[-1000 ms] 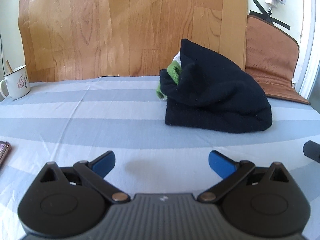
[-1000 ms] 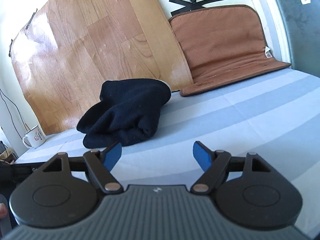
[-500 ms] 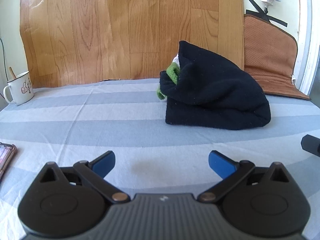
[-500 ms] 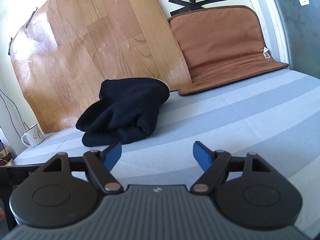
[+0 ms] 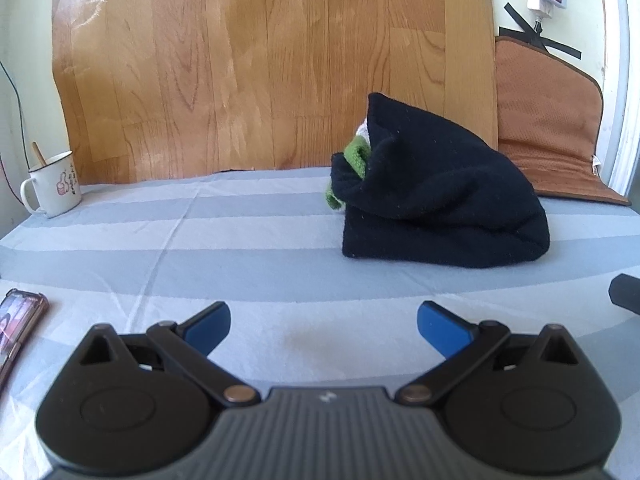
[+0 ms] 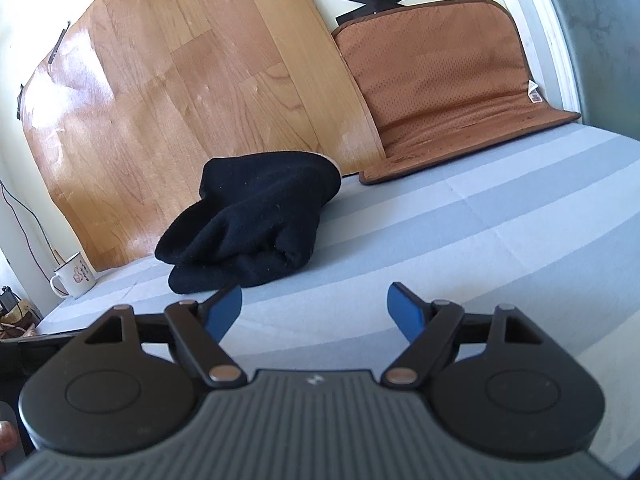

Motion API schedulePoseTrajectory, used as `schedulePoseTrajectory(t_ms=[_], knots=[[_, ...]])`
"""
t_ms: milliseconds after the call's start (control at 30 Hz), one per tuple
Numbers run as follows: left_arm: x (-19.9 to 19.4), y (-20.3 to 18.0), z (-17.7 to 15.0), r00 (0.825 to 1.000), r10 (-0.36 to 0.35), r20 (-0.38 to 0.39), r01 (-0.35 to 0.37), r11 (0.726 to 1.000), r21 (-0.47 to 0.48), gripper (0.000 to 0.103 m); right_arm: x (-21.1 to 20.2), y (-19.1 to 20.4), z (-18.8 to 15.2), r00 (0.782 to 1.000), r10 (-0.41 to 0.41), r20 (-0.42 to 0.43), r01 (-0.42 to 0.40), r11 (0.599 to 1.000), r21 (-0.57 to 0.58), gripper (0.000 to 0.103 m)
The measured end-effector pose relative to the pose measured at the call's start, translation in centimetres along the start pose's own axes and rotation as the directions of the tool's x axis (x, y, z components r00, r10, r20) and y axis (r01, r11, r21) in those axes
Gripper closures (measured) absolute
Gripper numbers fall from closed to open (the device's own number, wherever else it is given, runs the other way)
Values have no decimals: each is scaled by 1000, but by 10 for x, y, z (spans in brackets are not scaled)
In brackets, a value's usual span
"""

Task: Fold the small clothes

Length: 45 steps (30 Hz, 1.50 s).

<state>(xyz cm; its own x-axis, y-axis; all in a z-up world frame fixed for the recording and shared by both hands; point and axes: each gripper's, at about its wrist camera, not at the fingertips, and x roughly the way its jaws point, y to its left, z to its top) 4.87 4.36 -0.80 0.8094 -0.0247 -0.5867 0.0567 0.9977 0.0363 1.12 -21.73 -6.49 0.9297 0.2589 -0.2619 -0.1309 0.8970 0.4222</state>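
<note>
Little has moved since a second ago: only the left view has tipped slightly, so the white enamel mug (image 5: 54, 184) and the phone with the brown rim (image 5: 18, 320) sit a touch nearer the frame's middle, while the clothes lie as before.

A soft black fleece garment (image 5: 436, 200) sits bundled in a heap on the blue-and-grey striped sheet (image 5: 240, 240) that covers the tabletop, close to the wood-grain sheet (image 5: 260, 60) on the wall. A green knitted piece (image 5: 354, 156) pokes out of the heap's left side. Just beside it on the right lies a brown mesh mat (image 6: 440, 92).

Both the left tongs (image 5: 324, 326) and the right tongs (image 6: 314, 308) stand released, nothing between their blue pads, short of the heap.

Folding has apparently not begun. Next, the tongs need to reach the heap, pull one piece free and spread it flat.
</note>
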Motion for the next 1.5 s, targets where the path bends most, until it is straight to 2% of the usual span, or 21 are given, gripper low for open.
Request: schedulePoseTrajectory(t_ms=[467,800,1500], knots=[[-6,-3,-1,996,69,48,-70,997,17,0,1,-3,2,1000,11,-6,-10,1000,26,20],[-5,-2,0,997,76,33,-77,997,19,0,1,-4,2,1000,11,-7,-11,999,32,20],[-12,-8,-2,993,81,81,-86,994,61,0,0,-5,2,1000,9,-5,-9,999,37,19]])
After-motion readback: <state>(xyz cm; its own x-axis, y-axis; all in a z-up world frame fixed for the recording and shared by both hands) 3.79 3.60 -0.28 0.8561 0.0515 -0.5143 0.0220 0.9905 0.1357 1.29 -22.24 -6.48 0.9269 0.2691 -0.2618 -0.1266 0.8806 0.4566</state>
